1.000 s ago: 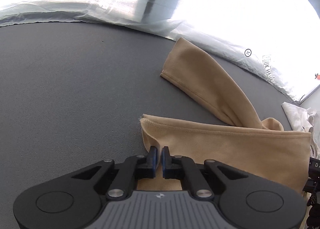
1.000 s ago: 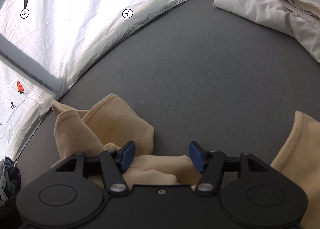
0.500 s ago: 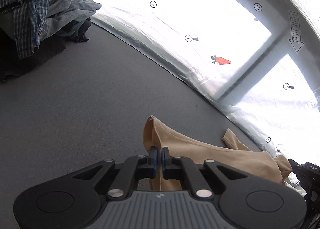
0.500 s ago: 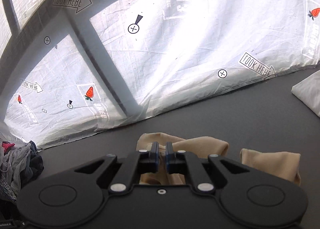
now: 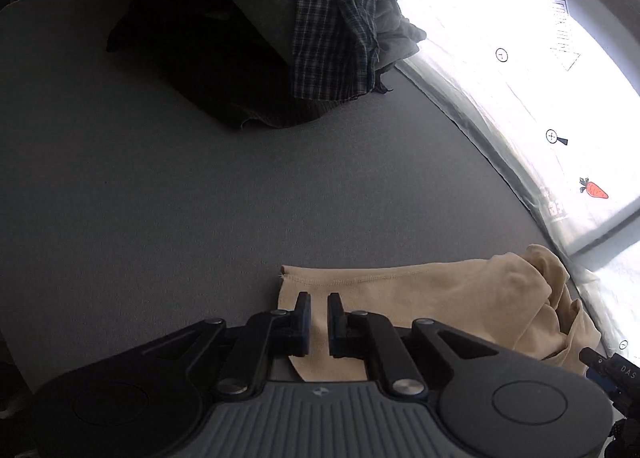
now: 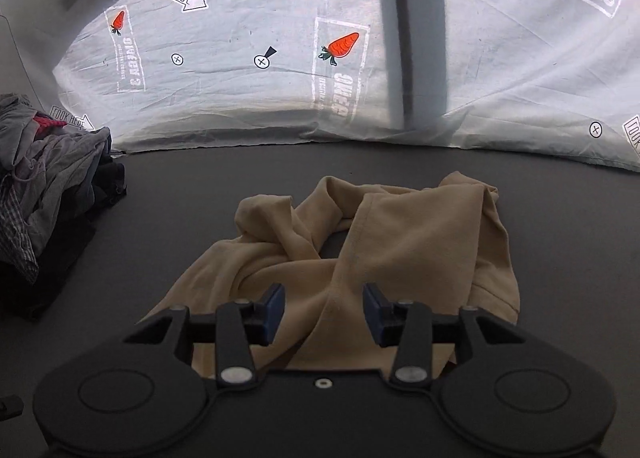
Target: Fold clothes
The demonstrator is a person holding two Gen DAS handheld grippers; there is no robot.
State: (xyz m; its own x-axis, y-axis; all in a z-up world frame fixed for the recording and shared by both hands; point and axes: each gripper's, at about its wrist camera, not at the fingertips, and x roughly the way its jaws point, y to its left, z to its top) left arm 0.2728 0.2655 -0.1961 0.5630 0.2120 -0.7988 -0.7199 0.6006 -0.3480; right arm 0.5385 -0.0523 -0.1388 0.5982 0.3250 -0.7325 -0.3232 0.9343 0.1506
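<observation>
A tan garment (image 5: 440, 298) lies on the grey table (image 5: 160, 197), its stitched hem and corner flat at the left and its far part bunched. My left gripper (image 5: 319, 318) hovers over that corner with its fingers a narrow gap apart, and cloth shows through the gap. In the right wrist view the same tan garment (image 6: 400, 250) is crumpled, with twisted folds in the middle. My right gripper (image 6: 324, 314) stands wide open just above its near edge, with nothing held between the blue pads.
A pile of clothes (image 5: 320, 37), with plaid and grey pieces on dark ones, sits at the back left, and the same pile of clothes (image 6: 40, 185) shows at the left edge. A white printed sheet (image 6: 280, 97) bounds the table's far side.
Both grippers lifted and swung the garment while shut on it. Now the right gripper has opened wide, the left has parted slightly, and the garment rests on the table.
</observation>
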